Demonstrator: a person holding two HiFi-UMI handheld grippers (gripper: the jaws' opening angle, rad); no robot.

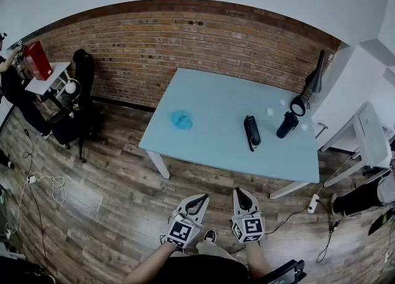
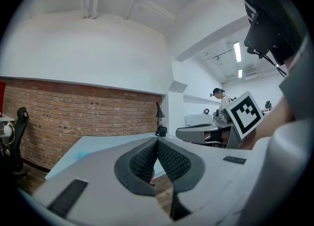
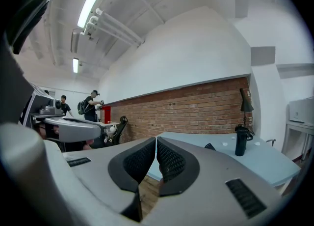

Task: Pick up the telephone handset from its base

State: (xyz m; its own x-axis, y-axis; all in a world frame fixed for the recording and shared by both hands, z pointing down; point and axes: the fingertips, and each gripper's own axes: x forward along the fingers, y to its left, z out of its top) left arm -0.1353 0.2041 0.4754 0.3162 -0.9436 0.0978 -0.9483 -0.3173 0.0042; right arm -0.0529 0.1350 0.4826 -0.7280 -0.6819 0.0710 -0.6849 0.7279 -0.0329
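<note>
telephone handset (image 1: 252,132): long and black. it lies on the right half of the table, near the front edge. the base is too small to tell apart from it.
table (image 1: 210,94): light blue top, white legs, set against the brick wall (image 1: 185,36).
bottle (image 1: 287,125): black, standing up just to the right of the handset, not touching it.
cable ring (image 1: 298,105): a dark loop right behind the bottle.
lamp (image 1: 316,73): black, at the far right corner of the table.
white bits (image 1: 270,111): a few small scraps on the table around the bottle.
blue blob (image 1: 181,119): flat, on the left part of the table, well apart from the handset.
left gripper (image 1: 204,197): claw closed tight with nothing in it. it is over the wood floor (image 1: 92,196) in front of the table, well apart from the handset.
right gripper (image 1: 238,191): claw closed tight too, and empty. it is just beside the left one and points at the table.
marker cubes (image 1: 183,231): black and white square patterns, not letters.
writing: too small to read on the handset and the bottle.
power strip (image 1: 313,203): white, on the floor by the right table leg.
chair (image 1: 83,91): black, left of the table.
red box (image 1: 37,59): on a small white desk (image 1: 52,74) at the far left.
people (image 3: 92,106): two stand far off near the red box, seen in the right gripper view.
</note>
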